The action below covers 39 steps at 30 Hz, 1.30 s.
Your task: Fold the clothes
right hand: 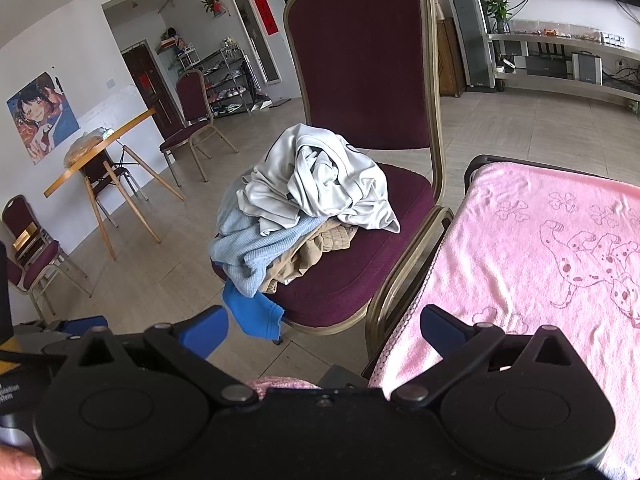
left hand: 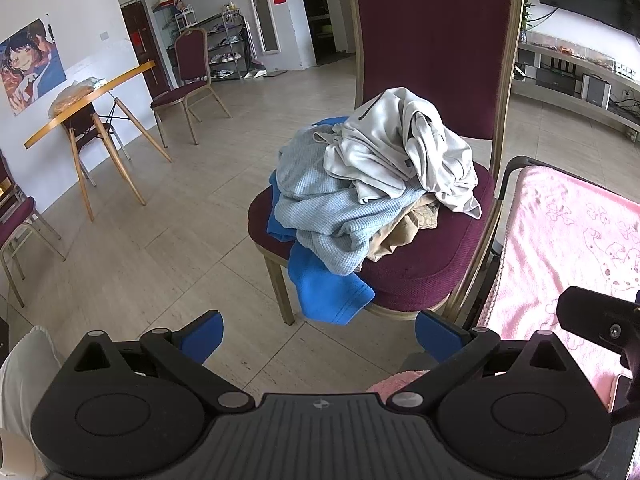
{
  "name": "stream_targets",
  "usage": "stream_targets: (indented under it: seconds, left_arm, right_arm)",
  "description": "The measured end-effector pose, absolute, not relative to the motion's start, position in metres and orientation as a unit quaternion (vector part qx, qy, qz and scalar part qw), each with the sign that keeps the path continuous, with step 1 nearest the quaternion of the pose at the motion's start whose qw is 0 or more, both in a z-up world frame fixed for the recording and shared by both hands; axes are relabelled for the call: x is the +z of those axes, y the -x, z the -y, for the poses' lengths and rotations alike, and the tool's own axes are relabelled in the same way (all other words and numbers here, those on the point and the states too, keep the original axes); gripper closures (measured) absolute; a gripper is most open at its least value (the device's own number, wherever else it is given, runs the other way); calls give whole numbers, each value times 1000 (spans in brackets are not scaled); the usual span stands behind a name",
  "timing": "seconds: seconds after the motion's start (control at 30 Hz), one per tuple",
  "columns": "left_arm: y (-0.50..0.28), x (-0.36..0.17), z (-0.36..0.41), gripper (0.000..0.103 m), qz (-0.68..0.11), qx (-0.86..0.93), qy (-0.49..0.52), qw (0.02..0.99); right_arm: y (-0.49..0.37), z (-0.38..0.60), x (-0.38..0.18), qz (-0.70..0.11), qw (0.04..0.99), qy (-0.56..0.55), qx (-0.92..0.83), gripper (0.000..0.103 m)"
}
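On the maroon chair seat (left hand: 420,276), ahead of both grippers, sits an unsorted clothes pile (left hand: 372,184). From left to right: a blue garment (left hand: 320,292) hangs over the seat's front-left edge, a light-blue knit (left hand: 320,200) lies above it, a tan item (left hand: 408,224) is trapped underneath, and a pale grey top (left hand: 400,152) crowns the heap. To the right, just beside the chair, is a worktop covered by a pink towel (right hand: 540,248) — presumably the folding surface.

Left gripper (left hand: 318,338): jaws spread, empty. Right gripper (right hand: 324,330): jaws spread, empty, well short of the pile.

Hazards: the layers interlock, so a deep pinch may lift several garments at once; the overhanging blue garment could slide to the floor if the knit is dragged — take the grey top first.
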<state>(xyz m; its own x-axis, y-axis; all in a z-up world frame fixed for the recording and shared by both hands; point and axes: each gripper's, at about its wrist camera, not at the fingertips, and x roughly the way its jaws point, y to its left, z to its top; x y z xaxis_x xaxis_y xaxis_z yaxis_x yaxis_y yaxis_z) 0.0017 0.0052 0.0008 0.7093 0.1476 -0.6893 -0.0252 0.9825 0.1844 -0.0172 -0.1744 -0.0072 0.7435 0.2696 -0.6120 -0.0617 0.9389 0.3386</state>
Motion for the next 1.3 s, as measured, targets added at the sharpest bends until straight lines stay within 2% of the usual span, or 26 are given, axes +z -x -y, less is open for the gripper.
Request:
stream_targets:
  seconds: [0.8, 1.17, 1.3]
  left_arm:
    - [-7, -4, -5, 1, -384, 45, -83, 919]
    - [-56, -6, -7, 1, -384, 65, -75, 918]
    - [-76, -16, -11, 9, -400, 51, -51, 914]
  right_arm:
    - [14, 175, -9, -350, 920, -154, 90, 0]
    - [-34, 177, 7, -331, 932, -121, 83, 0]
    - [-58, 177, 6, -332, 932, -117, 85, 0]
